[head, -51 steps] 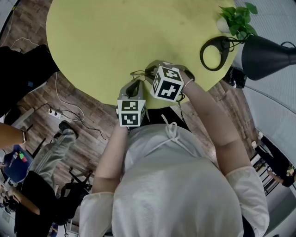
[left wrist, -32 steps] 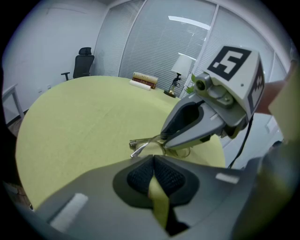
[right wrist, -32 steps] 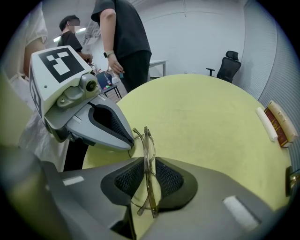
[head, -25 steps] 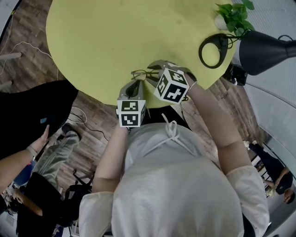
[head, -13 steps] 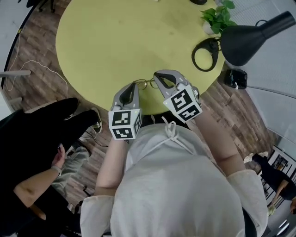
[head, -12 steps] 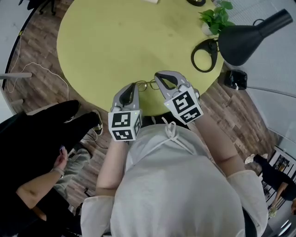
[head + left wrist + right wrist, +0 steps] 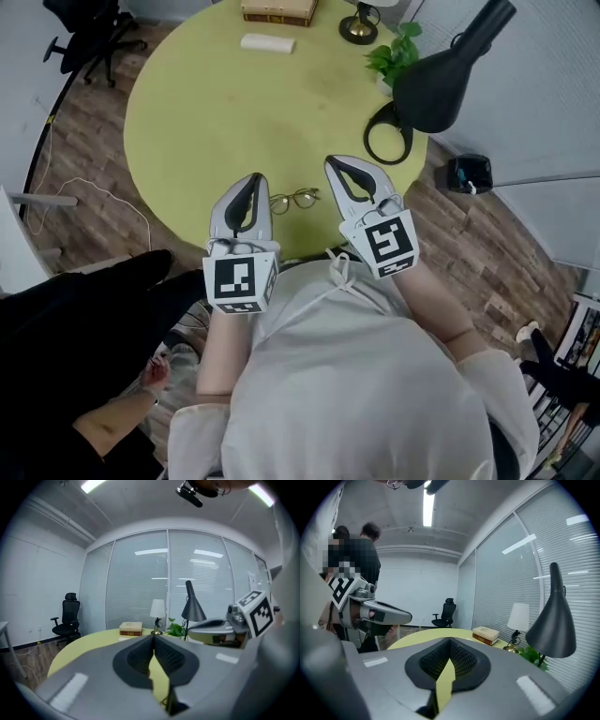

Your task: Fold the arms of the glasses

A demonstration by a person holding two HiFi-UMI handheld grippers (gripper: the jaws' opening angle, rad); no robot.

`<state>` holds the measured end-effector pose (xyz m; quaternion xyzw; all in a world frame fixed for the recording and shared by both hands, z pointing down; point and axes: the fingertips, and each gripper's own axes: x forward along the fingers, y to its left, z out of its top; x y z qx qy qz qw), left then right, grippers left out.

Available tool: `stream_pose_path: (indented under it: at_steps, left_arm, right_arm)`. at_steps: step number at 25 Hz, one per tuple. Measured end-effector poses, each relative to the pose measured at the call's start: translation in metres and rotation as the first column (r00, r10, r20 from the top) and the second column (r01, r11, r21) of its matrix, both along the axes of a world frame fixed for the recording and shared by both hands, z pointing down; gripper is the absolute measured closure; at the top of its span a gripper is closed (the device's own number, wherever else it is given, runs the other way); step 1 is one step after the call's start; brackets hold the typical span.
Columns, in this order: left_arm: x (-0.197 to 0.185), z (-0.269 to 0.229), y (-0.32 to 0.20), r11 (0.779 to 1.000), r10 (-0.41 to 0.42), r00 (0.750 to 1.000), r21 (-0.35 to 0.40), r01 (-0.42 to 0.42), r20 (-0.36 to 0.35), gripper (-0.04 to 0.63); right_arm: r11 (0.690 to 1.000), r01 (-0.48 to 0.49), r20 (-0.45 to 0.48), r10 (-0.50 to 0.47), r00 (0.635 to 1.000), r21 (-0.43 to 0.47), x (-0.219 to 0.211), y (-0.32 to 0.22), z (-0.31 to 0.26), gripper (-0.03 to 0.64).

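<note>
While I hold both tools over the near edge of the round yellow-green counter (image 7: 187, 103), my left gripper (image 7: 254, 178) is closed, its pads meeting at the tips with nothing between them. Just to its right, on the counter between it and my right gripper (image 7: 331, 163), lie the thin wire-rimmed glasses (image 7: 295, 199), touched by neither. My right gripper is closed too, and empty. Beyond it and further right stand a leafy green potted plant (image 7: 392, 58) and a black cone-shaded desk lamp (image 7: 441, 75).
</note>
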<state>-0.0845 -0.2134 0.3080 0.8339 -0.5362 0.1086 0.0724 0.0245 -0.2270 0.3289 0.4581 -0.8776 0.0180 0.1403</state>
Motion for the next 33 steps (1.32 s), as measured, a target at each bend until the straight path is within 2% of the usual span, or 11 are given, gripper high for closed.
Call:
stream_pose_path:
  at_steps: [4, 9, 20, 33]
  left_arm:
    - [0.005, -0.008, 0.002, 1.0, 0.01, 1.0, 0.014, -0.009, -0.025, 0.589]
    - [0.0, -0.003, 0.001, 1.0, -0.028, 0.998, -0.017, 0.027, -0.058, 0.589]
    - [-0.011, 0.003, -0.003, 0.997, -0.075, 0.996, -0.035, 0.073, -0.058, 0.589]
    - [-0.001, 0.013, -0.007, 0.997, -0.058, 0.997, -0.058, 0.055, -0.044, 0.589]
  right_arm:
    - [0.999, -0.039, 0.02, 0.039, 0.999, -0.007, 0.011, 0.002, -0.006, 0.62]
    - [0.999, -0.031, -0.002, 0.031, 1.0, -0.01, 0.008, 0.004, -0.006, 0.62]
    - [0.999, -0.02, -0.008, 0.02, 1.0, -0.027, 0.004, 0.0, -0.001, 0.62]
    - [0.998, 0.012, -0.018, -0.013, 1.0, -0.062, 0.001, -0.002, 0.01, 0.62]
